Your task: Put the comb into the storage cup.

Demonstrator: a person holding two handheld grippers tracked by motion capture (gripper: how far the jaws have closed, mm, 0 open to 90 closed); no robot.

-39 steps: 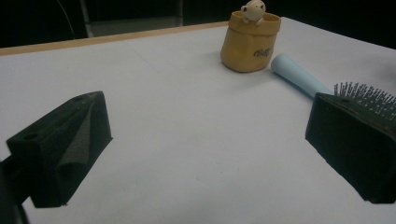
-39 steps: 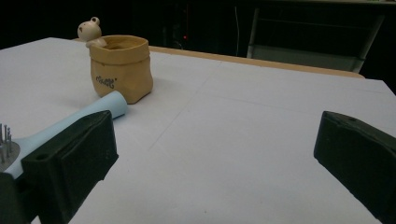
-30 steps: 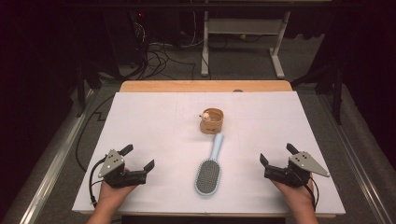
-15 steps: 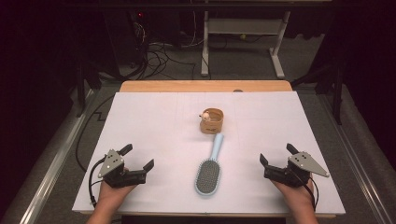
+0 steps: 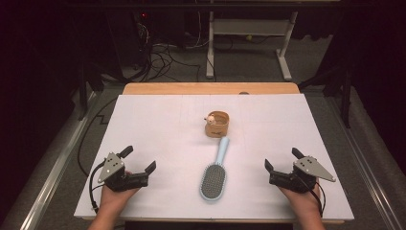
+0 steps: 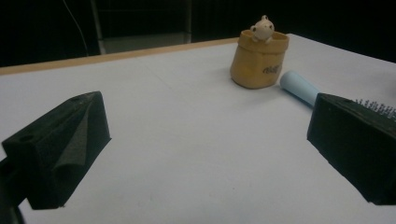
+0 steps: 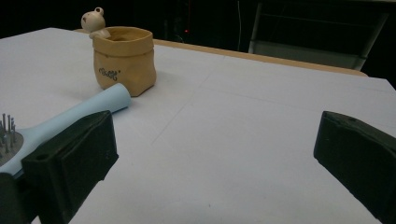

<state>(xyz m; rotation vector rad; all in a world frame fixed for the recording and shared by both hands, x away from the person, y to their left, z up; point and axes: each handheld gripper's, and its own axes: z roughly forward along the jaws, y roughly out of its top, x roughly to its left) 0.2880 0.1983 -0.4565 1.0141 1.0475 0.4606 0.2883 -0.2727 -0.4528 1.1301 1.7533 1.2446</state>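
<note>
A light blue hairbrush (image 5: pixel 214 174) lies bristles up near the front middle of the white table, its handle (image 6: pixel 299 87) (image 7: pixel 93 108) pointing at a small tan pot (image 5: pixel 218 124) (image 6: pixel 258 59) (image 7: pixel 123 59) with a little cream bear figure on its rim. My left gripper (image 5: pixel 140 159) (image 6: pixel 205 154) rests at the front left, open and empty, left of the brush. At the front right my right gripper (image 5: pixel 282 159) (image 7: pixel 215 158) also stands open with nothing between its jaws.
The white sheet (image 5: pixel 163 124) covers a wooden table whose far edge (image 5: pixel 210 88) shows. Beyond it the floor holds cables (image 5: pixel 163 57) and a white desk frame (image 5: pixel 249 28). A metal rail (image 5: pixel 52 167) runs along the left side.
</note>
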